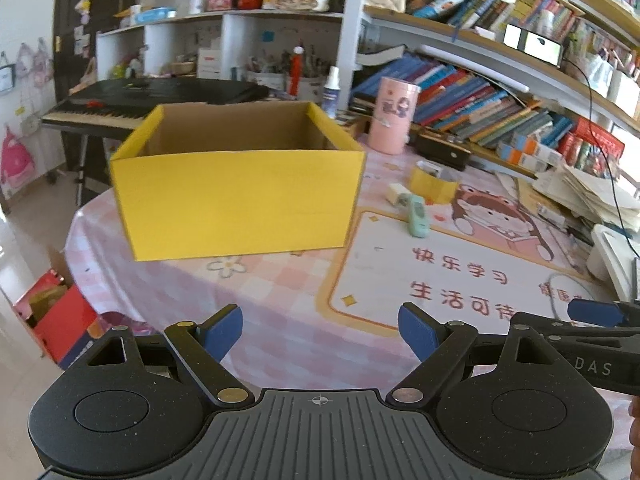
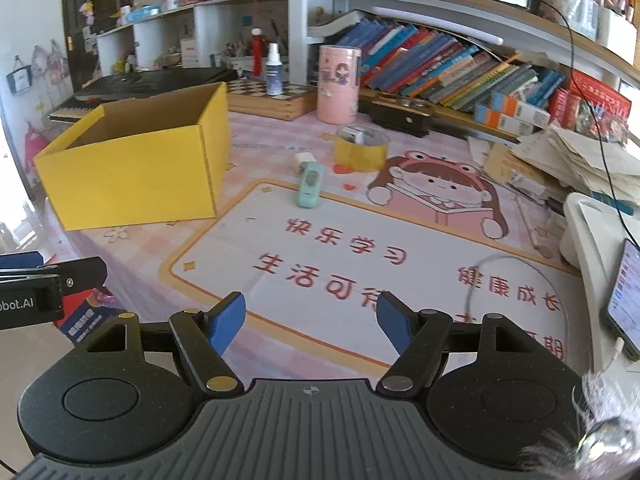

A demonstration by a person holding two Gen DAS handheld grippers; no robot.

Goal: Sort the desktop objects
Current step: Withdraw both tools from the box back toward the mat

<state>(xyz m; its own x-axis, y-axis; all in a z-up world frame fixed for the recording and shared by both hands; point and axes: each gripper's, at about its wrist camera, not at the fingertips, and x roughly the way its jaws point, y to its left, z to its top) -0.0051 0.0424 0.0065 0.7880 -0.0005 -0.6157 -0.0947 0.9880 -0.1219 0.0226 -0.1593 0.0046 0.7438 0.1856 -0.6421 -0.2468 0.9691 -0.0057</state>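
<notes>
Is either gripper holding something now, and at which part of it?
Nothing is held. The left gripper and the right gripper both stand open over the pink desk mat, with nothing between their pads.

Home study room: crowded bookshelves [image 2: 460, 72], cartoon desk mat [image 2: 360, 248], keyboard piano [image 1: 104, 112].

**Card, plastic and printed cloth**

The yellow box [image 1: 240, 204] looks like matt cardboard, its inside plain brown. The counter [image 2: 280, 360] wears a smooth printed cover in pink check. The mint green device [image 2: 309, 184] seems glossy plastic. Each claw, left [image 1: 320, 332] and right [image 2: 311, 320], is matt black plastic with blue pads.
</notes>
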